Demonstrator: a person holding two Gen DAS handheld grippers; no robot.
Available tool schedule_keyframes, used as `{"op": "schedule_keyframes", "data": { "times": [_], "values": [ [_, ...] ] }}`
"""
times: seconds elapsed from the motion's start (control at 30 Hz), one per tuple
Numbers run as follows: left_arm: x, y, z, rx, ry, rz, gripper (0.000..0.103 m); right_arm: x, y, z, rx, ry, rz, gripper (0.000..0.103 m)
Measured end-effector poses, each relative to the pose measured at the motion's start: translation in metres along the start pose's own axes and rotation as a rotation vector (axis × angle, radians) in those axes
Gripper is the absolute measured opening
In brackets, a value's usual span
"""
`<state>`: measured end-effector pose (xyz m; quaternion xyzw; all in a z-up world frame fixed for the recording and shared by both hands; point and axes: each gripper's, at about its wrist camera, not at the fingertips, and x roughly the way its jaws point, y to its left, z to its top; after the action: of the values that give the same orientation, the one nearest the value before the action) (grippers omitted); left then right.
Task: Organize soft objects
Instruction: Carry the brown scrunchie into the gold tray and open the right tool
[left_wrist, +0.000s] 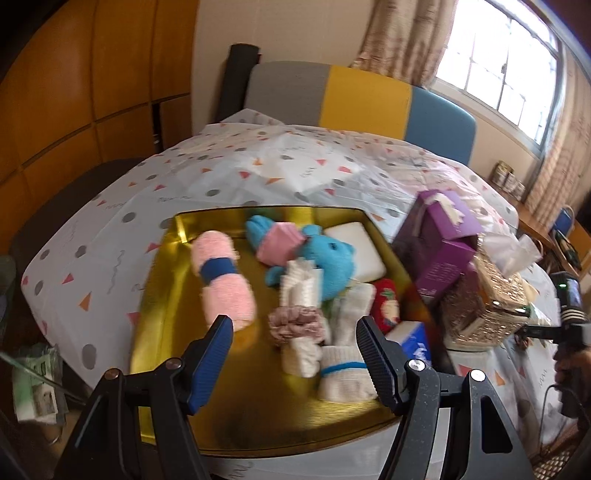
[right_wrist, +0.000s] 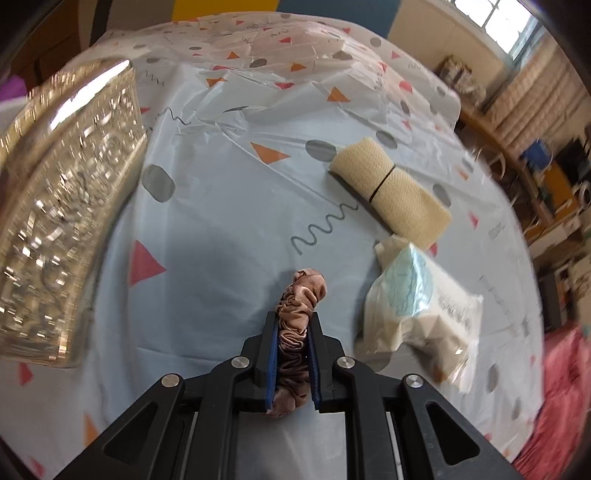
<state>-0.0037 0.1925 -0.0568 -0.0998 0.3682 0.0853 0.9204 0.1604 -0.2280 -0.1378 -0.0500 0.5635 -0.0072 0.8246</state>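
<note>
A dusty-pink scrunchie (right_wrist: 297, 325) is clamped between the closed jaws of the right gripper (right_wrist: 291, 363), just above the patterned tablecloth (right_wrist: 229, 229). A carry to the gold tray (left_wrist: 166, 295) seems called for, over which the left gripper (left_wrist: 295, 347) is held open and empty, a rolled white sock (left_wrist: 345, 369) lying just beyond its fingers.

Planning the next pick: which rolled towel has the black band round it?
The beige rolled towel on the tablecloth; the pink one in the gold tray wears a blue band.
</note>
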Motion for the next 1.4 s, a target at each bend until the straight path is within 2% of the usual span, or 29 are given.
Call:
{"op": "schedule_keyframes", "data": {
  "times": [0.13,0.33,0.53,0.73,0.87,1.0,1.17,1.4],
  "values": [
    [0.002,0.015,0.000,-0.039,0.008,0.023,0.070,-0.014,-0.014,-0.003,0.135,-0.025,0.118,0.013],
    [0.002,0.015,-0.001,-0.040,0.006,0.030,0.070,-0.052,-0.014,-0.013,0.156,-0.137,0.190,0.013],
    [0.003,0.008,0.000,-0.014,0.009,0.037,0.070,-0.094,0.005,-0.017,0.088,-0.258,0.233,0.013],
    [-0.004,0.007,0.002,-0.002,-0.013,0.051,0.070,-0.116,0.029,-0.027,0.007,-0.327,0.245,0.013],
    [-0.007,0.010,0.003,-0.009,-0.023,0.051,0.070,-0.134,0.048,-0.037,-0.050,-0.372,0.293,0.013],
    [-0.005,0.014,0.004,-0.024,-0.013,0.049,0.070,-0.163,0.084,-0.044,-0.161,-0.436,0.382,0.013],
    [-0.007,0.018,0.003,-0.033,-0.016,0.055,0.070,-0.176,0.140,-0.042,-0.290,-0.427,0.483,0.013],
    [-0.012,0.029,0.004,-0.039,-0.042,0.081,0.070,-0.159,0.222,-0.039,-0.422,-0.320,0.619,0.013]
  ]
}}
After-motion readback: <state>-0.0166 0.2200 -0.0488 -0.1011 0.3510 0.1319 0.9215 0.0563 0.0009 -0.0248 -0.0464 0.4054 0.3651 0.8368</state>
